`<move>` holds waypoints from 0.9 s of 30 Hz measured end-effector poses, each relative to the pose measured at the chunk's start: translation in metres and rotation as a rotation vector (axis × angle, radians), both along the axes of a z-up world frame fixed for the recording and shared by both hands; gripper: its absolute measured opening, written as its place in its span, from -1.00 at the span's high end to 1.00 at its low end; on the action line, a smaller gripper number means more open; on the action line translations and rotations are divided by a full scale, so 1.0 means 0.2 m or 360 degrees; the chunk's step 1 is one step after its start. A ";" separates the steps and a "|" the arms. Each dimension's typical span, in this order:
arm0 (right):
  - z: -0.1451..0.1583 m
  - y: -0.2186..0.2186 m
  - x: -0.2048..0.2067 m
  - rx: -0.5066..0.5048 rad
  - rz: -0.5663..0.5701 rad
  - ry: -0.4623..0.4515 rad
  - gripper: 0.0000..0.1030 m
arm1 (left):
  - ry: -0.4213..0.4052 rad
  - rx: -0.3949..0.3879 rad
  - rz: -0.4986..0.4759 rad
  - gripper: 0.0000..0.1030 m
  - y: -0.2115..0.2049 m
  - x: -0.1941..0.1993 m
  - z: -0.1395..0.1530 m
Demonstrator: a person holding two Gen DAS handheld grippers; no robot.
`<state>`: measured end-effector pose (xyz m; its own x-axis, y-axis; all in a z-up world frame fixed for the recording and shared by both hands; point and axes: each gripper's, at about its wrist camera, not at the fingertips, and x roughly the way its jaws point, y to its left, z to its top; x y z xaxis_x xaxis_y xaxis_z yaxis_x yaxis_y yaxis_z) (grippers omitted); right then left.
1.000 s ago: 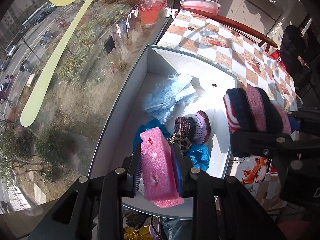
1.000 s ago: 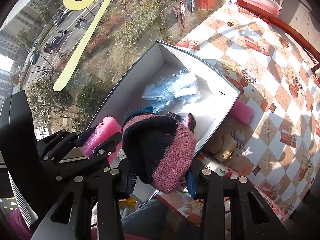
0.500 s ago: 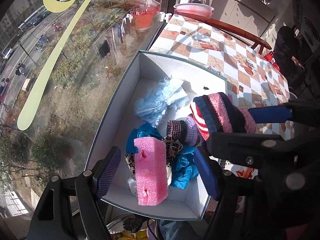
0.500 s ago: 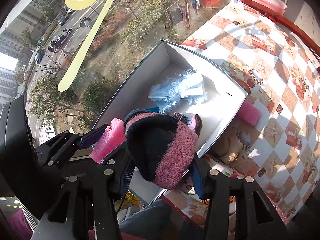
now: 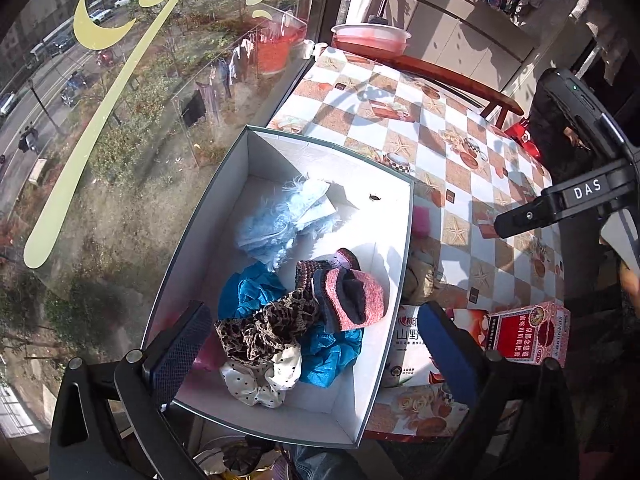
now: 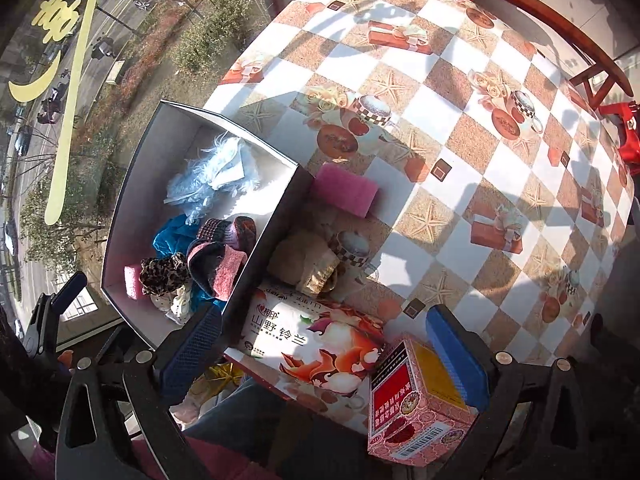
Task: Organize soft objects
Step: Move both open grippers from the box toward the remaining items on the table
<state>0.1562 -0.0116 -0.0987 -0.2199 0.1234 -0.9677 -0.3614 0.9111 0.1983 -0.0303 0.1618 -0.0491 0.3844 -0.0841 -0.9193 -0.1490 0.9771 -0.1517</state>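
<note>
A white box (image 5: pixel 280 160) holds a pale blue fluffy piece (image 5: pixel 284 216), blue cloth (image 5: pixel 248 292), a leopard scrunchie (image 5: pixel 264 328), a dotted white scrunchie (image 5: pixel 260 376) and a pink-and-navy knit hat (image 5: pixel 352 300). A pink sponge (image 6: pixel 134 282) lies in its near left corner. My left gripper (image 5: pixel 316 354) hangs over the box (image 6: pixel 160 152), its jaws opening wide with nothing between them. My right gripper (image 6: pixel 324 356), also opening and holding nothing, is over the table to the right of the box. A second pink sponge (image 6: pixel 344 188) and a beige soft lump (image 6: pixel 304 260) lie on the table beside the box.
A flowered tissue pack (image 6: pixel 312 344) and a red carton (image 6: pixel 416 400) lie under the right gripper. A window pane (image 5: pixel 120 160) runs along the box's left side. A pink basin (image 5: pixel 370 34) and a wooden rail (image 6: pixel 560 28) stand at the checked table's far end.
Both grippers opened. The pink sponge dropped into the box's near left corner and the knit hat landed on the pile. The right gripper swung right, over the packages on the table.
</note>
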 end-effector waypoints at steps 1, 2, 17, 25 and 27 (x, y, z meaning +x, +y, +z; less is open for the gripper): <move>-0.07 -0.02 0.01 -0.0015 -0.0015 0.0055 -1.00 | 0.0007 -0.0005 0.0000 -0.99 -0.01 0.00 0.00; -0.14 -0.03 0.01 -0.0024 -0.0030 0.0106 -1.00 | 0.0014 -0.0007 -0.0002 -0.99 -0.02 0.00 0.00; -0.84 -0.09 -0.05 -0.0231 -0.0462 0.0468 -1.00 | 0.0170 0.0028 -0.0010 -0.99 -0.12 -0.05 -0.05; -0.61 -0.63 0.23 -0.0112 -0.1219 0.0156 -1.00 | 0.0161 0.0014 -0.0044 -0.99 -0.14 0.01 -0.06; -0.62 -0.52 0.26 -0.0005 -0.1114 0.0175 -1.00 | 0.0173 0.0032 -0.0062 -0.99 -0.15 0.02 -0.06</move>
